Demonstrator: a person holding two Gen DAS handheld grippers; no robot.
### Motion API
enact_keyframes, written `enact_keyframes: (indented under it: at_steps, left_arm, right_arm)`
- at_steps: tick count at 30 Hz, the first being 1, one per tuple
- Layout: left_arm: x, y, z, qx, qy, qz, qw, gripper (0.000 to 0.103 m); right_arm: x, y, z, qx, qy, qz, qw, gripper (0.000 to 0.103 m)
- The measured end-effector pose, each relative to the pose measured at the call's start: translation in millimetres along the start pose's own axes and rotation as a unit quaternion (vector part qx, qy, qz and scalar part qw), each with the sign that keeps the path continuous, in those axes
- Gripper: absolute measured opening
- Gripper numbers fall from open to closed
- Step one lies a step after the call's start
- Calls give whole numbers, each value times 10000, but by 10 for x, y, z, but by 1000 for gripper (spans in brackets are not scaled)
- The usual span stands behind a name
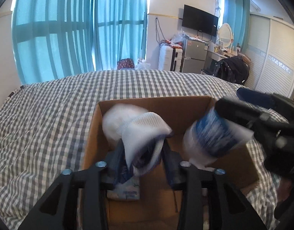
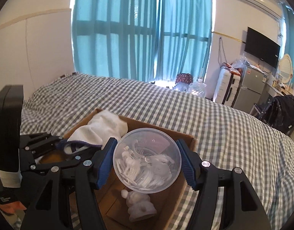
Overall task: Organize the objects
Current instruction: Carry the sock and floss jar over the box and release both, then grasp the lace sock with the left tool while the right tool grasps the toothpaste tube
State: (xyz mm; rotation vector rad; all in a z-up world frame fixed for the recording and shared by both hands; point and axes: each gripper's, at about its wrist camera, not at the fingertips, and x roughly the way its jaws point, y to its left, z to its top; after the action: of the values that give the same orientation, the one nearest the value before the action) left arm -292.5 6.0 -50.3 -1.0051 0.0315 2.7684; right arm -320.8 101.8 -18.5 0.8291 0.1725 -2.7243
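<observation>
Cardboard box point(image 1: 154, 103), brown and open-topped, sits on the grey-and-white checked bedspread point(image 1: 51, 111) in both views. Only the left wrist view shows the blue-labelled side of the clear round plastic tub point(image 1: 214, 134) at 3 o'clock of the box, and a pale blue tissue pack point(image 1: 127, 191) on the box floor. Only the right wrist view looks down through the tub's lid point(image 2: 147, 157) onto white plastic cutlery, with one white figurine point(image 2: 139, 207) below at 6 o'clock.

One white knitted sock with dark cuff point(image 1: 145, 132) hangs over the box, the left gripper point(image 1: 141, 153) clamped on its cuff. The right gripper point(image 2: 147, 159) has its blue pads point(image 2: 106, 163) pressed on the tub.

Teal curtains point(image 2: 143, 30) cover the window; a black television point(image 2: 262, 48) hangs at 2 o'clock, a silver fridge point(image 1: 193, 57) beneath it.
</observation>
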Motion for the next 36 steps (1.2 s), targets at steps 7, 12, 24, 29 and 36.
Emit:
enact_keyframes:
  at_steps: [7,12,24,29,36]
  left_arm:
    - [-649,-52,-137,-64,-199,360,9991,79]
    - [-1191,-38,-208,-263,-431,449,9977,86]
    - [-1964,-36,-687,-491,-621,673,9946,96]
    - [-1878,20,-1055,-552,-308,922,9937,97]
    - [-1417,96,-1642,-587,237,1093,9920,97]
  right_arm:
    - [-792,24,45,103,-275,-26,9996,76]
    - [-1427,119,-22,12,-441,-163,9989,76]
    - [-2189,367,-557,60,-365,-137,9992,76]
    - [-2051,495,-917,120,-52,70,9999,76]
    - [-1423,728,-1624,11,814,407,9959,76]
